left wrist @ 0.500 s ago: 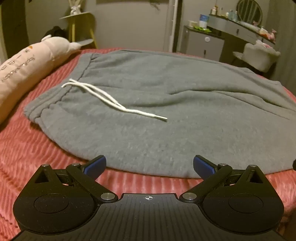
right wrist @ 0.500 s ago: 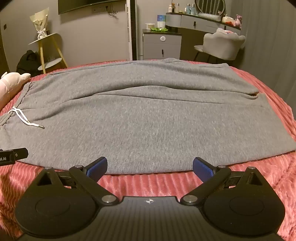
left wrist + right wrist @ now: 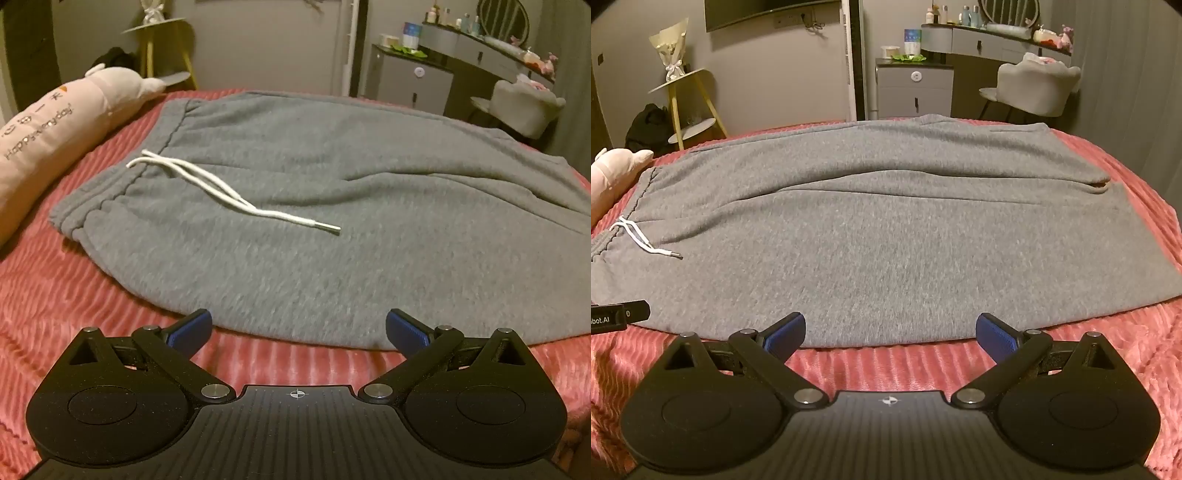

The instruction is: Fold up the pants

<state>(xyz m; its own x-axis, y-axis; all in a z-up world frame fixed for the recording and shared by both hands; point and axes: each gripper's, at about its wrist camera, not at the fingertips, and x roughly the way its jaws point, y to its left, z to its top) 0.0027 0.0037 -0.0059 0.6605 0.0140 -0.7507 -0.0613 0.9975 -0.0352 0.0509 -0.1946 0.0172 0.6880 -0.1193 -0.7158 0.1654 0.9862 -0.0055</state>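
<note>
Pants (image 3: 886, 229) are laid flat across the bed (image 3: 1145, 332), full length, waistband to the left by the plush pillow (image 3: 55, 125), leg cuffs to the right. Drawstring (image 3: 229, 192) is lying loose on top of the fabric. No fold is seen yet, so the task is judged to be at the start: approach to the first grasp.

Left hand-held gripper (image 3: 298, 328) is held with jaws fully apart, nothing between them, just short of the near edge at the seat end. Right hand-held gripper (image 3: 890, 330) is likewise wide apart and empty, just short of the near edge at the leg end.

Next move, as judged: both near-edge points are to be pinched, one layer stack each, then lifted and carried over to the far edge. Drawstring may need tucking in first.
</note>
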